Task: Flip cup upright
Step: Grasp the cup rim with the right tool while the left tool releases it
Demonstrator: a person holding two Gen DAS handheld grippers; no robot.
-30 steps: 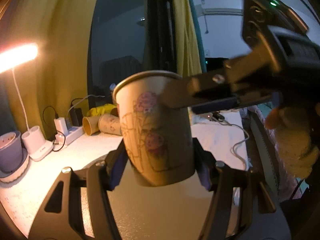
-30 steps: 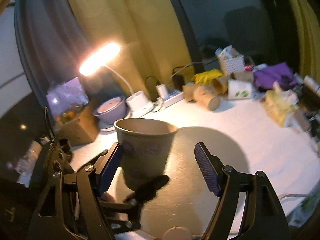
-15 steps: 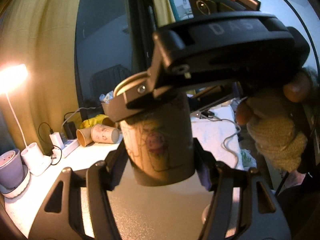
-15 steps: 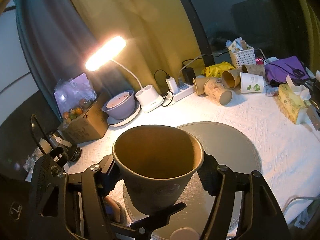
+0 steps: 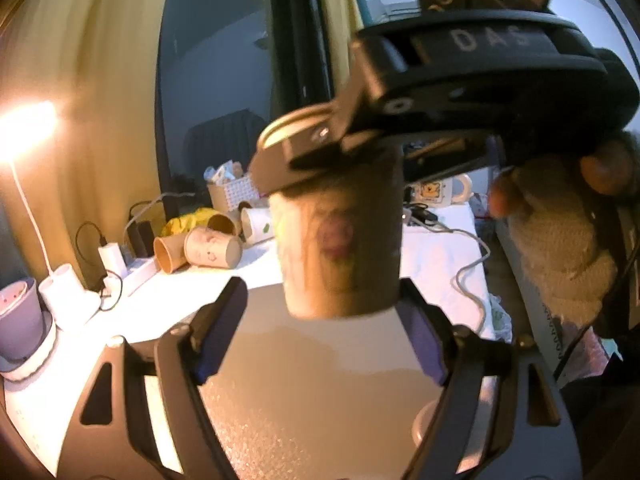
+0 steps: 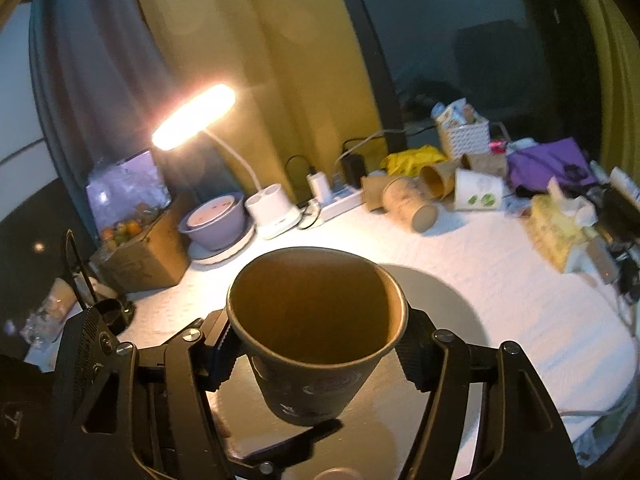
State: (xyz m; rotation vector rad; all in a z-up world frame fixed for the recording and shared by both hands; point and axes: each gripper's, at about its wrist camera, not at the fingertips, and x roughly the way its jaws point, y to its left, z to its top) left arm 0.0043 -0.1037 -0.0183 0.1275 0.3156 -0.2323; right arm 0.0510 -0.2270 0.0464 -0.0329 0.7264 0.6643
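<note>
The brown paper cup (image 6: 316,332), mouth up and printed with a faded pink flower, hangs above a round grey mat (image 5: 320,380) on the white textured desk (image 6: 500,264). The right gripper (image 6: 316,344) pinches it just under the rolled rim. The left gripper (image 5: 320,332) stands spread, its ribbed blue pads (image 5: 218,332) flanking the cup's base.

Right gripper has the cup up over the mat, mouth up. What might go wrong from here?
Crushing: the right gripper pinches the paper cup just under its thin rim, so a harder squeeze may buckle it.

Snagging: the open left gripper still flanks the cup, its right pad apparently touching; pulling away might tug it.

Tipping: the cup hangs above the round mat; dropped, it could topple.
</note>
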